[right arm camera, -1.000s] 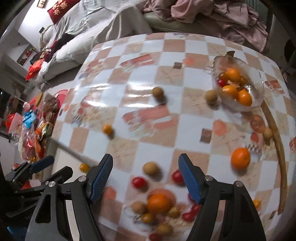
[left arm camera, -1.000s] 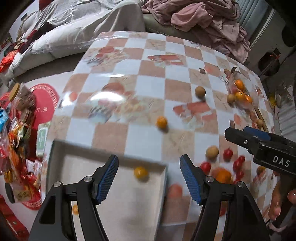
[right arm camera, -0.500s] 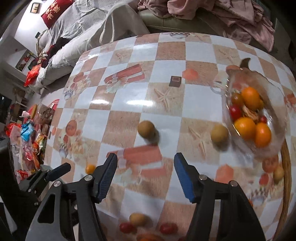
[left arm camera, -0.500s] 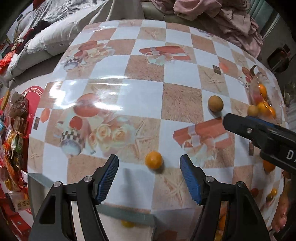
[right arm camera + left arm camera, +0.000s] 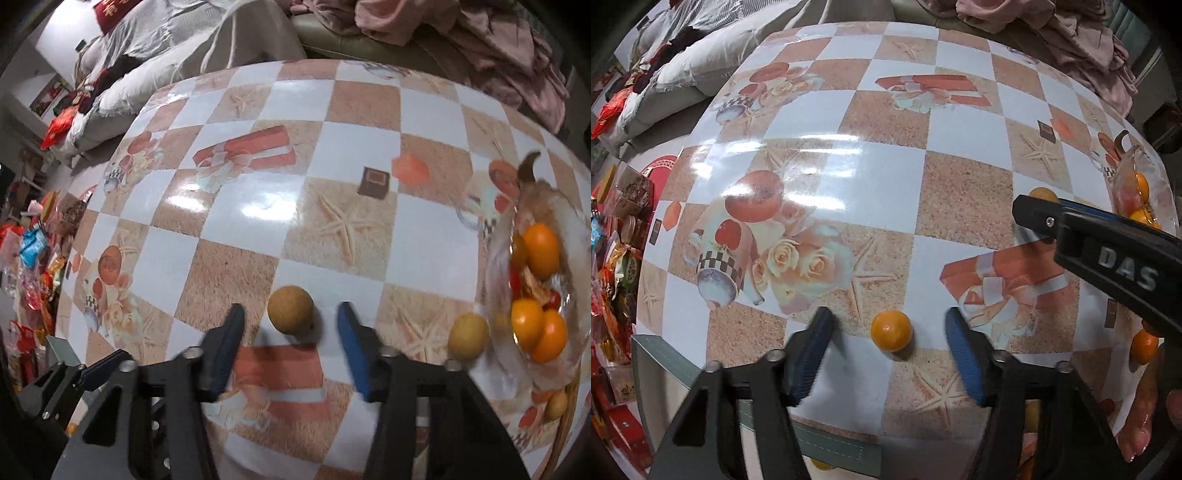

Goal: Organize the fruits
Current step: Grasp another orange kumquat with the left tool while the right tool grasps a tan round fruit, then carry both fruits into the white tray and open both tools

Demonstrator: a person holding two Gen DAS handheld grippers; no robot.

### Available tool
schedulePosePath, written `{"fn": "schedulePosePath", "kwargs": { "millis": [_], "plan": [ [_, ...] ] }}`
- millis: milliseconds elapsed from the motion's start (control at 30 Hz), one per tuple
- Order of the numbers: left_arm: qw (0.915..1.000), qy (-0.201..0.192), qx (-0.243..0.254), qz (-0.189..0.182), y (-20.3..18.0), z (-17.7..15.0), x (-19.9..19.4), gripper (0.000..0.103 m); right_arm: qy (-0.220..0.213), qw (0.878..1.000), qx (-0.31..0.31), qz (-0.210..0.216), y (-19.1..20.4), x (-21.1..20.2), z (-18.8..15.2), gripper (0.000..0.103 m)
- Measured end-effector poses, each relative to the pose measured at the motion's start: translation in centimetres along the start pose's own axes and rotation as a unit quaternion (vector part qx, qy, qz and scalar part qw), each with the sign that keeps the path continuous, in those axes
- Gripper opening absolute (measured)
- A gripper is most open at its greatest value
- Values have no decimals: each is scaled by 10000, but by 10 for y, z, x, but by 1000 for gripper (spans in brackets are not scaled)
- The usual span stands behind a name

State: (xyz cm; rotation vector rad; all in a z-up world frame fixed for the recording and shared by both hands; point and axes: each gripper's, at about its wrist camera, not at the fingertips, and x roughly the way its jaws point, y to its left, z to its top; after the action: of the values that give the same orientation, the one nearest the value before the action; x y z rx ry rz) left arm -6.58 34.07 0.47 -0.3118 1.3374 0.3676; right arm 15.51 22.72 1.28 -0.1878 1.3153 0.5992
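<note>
In the left wrist view a small orange fruit (image 5: 891,330) lies on the checked tablecloth between my left gripper's (image 5: 889,325) blue pads. Its jaws are closing, with a gap still showing on each side of the fruit. In the right wrist view a round brown fruit (image 5: 290,309) sits between the pads of my right gripper (image 5: 290,319). These jaws are closing too and do not touch it. A glass bowl (image 5: 495,295) holding oranges (image 5: 541,251) stands at the right, with a yellowish fruit (image 5: 468,336) beside it.
The right gripper's black finger (image 5: 1041,218) reaches in at the right of the left view. A grey tray edge (image 5: 661,356) lies below the near table edge. Snack packets (image 5: 617,258) crowd the left; a sofa with clothes (image 5: 480,40) runs behind.
Both grippers have sunk and moved forward over the table. Each now has a fruit between its fingers, and both pairs of jaws have narrowed.
</note>
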Motion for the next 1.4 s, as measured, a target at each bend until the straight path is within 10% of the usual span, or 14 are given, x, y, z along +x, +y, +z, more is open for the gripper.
{"fn": "schedulePosePath", "kwargs": {
  "millis": [200,833,1400],
  "plan": [
    [9999,-103,70,-4,-10,-7,-5,22,18,10000,-7,-34,0,-3,-3,28],
    [9940,-491,119,-971,6,-44,-64,22,-175,9982,287,499,-14,-75,-68,28],
    [9928,-809,-405,-784,87,-113,-129,22,-105,9975,-148,684,49,-116,-114,28]
  ]
}}
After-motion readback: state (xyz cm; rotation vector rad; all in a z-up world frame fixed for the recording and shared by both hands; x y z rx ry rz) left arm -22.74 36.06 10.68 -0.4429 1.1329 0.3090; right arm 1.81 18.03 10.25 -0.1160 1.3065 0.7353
